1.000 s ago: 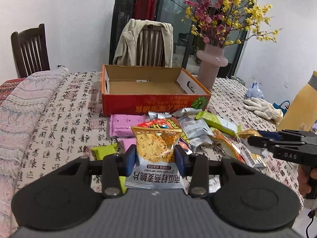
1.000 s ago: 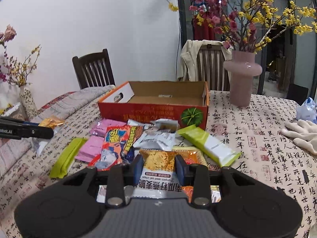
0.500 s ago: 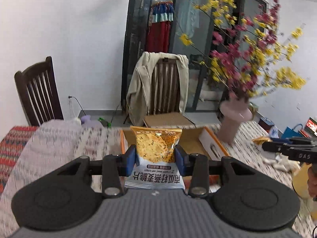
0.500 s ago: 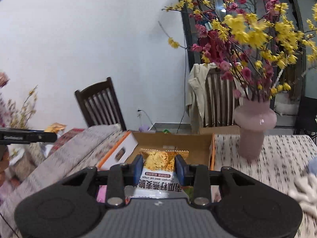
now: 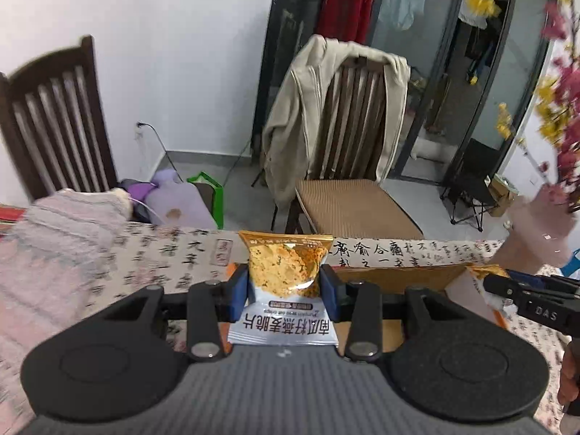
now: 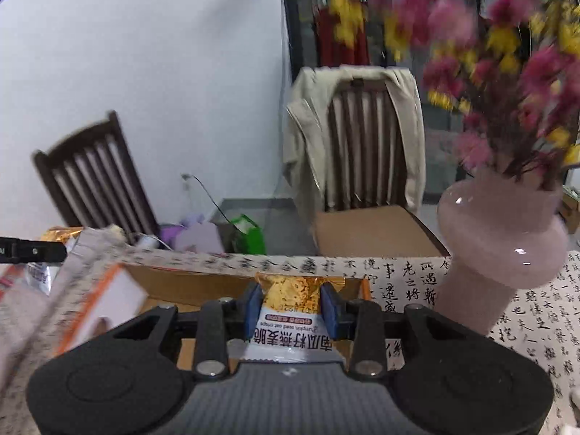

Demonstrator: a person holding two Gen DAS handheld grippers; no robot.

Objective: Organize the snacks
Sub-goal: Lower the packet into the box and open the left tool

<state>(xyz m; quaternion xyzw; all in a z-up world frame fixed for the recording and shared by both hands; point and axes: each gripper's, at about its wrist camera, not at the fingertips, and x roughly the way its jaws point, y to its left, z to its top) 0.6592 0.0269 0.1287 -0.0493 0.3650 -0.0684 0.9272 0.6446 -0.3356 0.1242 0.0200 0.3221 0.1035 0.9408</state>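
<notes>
While I hold both tools over the far end of the worktop, this is what I see.
Left packet (image 5: 284,282): orange-and-white crisp bag, upright between my left tool's (image 5: 284,288) blue pads, clamped tight.
Right packet (image 6: 291,308): same kind of bag, gripped by my right tool (image 6: 291,310), its gold top edge up.
Box (image 6: 188,284): open cardboard box with orange sides, directly below and ahead of both packets; neither packet touches it.
Right tool from the left view: tip (image 5: 522,290) at the right edge, over the box's right side.
Worktop (image 5: 380,250): calligraphy-print cloth.
Vase (image 6: 500,250): pink, right of the box, blurred flowers above.
Chair (image 5: 355,137): behind the worktop, beige jacket draped over it.
</notes>
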